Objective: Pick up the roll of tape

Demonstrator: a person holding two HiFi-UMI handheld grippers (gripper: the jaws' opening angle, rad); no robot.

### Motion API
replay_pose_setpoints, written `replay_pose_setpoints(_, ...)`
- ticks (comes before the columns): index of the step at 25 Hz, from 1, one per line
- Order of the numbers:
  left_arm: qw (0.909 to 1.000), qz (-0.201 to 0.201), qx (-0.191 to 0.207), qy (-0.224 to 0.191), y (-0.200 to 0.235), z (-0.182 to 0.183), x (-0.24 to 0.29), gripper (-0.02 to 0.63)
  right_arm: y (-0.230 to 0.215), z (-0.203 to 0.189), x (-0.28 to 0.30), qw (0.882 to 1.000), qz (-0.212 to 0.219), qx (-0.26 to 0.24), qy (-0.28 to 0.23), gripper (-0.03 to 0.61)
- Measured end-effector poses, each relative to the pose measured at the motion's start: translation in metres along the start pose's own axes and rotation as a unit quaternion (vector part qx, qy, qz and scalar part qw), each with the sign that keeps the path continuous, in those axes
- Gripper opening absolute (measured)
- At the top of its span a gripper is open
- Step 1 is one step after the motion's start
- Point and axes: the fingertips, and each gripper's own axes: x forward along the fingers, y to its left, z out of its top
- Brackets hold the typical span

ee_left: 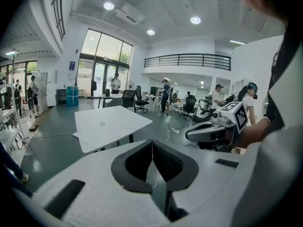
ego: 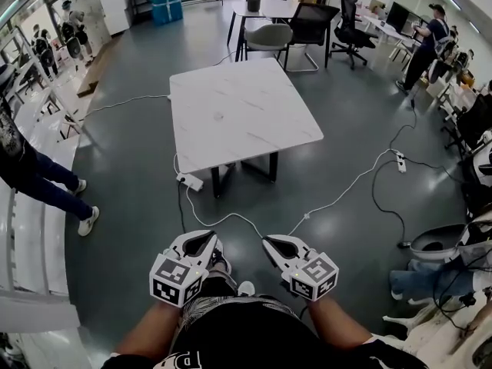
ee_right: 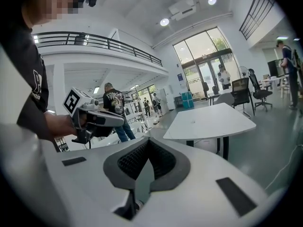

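Head view shows the left gripper point(ego: 202, 242) and right gripper point(ego: 274, 246) both closed tight on nothing, well short of the white table point(ego: 254, 121) ahead of their tips. No roll of tape shows clearly; a small speck point(ee_left: 102, 124) on that top may be it. It is likely light and stiff, best pinched across its ring wall.

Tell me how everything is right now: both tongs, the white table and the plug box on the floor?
Left tongs: shut, nothing between them.
Right tongs: shut, nothing between them.
White table: standing, one tiny speck on top, too small to tell.
Power strip: lying on the floor, white cable attached.
Tape roll: not seen in any view.
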Motion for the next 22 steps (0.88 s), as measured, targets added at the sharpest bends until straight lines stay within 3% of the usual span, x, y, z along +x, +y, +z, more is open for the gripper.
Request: replay_pose_setpoints(22,0.9997,-0.011,-0.018,-0.014,0.087,0.034,0.064,0.019,-0.057,0.029,0.072,1.0,-0.021,0.002,0.019,0.005)
